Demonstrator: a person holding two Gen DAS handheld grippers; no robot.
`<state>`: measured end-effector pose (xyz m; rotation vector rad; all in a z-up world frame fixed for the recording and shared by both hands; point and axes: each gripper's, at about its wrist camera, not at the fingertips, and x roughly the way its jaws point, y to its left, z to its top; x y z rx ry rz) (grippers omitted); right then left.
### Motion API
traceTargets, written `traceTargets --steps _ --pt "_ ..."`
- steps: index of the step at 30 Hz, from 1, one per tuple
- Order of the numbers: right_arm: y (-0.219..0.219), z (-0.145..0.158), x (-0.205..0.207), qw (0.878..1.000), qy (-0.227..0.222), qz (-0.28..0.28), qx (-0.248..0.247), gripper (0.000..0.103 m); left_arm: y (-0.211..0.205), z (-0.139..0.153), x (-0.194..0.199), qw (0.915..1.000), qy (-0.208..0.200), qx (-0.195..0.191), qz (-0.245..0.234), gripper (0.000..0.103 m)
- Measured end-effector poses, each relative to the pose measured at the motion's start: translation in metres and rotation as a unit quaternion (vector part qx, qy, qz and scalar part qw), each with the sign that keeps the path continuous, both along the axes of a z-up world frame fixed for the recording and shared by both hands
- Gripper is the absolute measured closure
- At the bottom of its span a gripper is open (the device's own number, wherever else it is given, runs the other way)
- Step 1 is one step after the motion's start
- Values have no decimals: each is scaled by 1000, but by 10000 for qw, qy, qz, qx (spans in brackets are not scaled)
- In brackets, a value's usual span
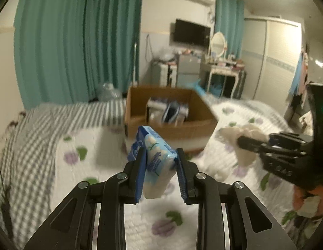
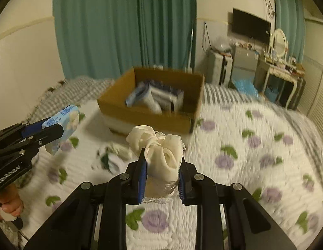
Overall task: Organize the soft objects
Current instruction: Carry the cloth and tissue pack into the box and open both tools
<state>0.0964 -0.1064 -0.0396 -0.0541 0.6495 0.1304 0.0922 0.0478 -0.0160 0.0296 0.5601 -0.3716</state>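
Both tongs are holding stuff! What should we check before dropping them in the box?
1. Left tongs squeezing the blue tissue pack: ok.
2. Right tongs squeezing the cream cloth bundle: ok.
3. Cardboard box open on top: ok.
4. Room left in the box beside the packs already inside: ok, some floor shows.
5. Tongs over the box: not ok, both are short of it, above the bed quilt.
6. Leftover cloth on the quilt sorted: not ok.
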Motion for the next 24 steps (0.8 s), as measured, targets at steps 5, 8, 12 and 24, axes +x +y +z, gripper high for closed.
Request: traceTargets --steps 5,8,12,24 --pt "0 56 15 9983 -542 201 97 79 -11 50 6 9987 -505 32 -78 76" --pt "5 86 32 9959 -833 355 -8 79 -22 72 19 9973 -731 78 -35 76" --pt "13 108 68 9928 -1080 473 -228 79 -38 83 49 9956 -912 207 42 76" --pt "8 43 205 9983 -248 506 -164 79 -77 9 161 9974 -169 686 132 76"
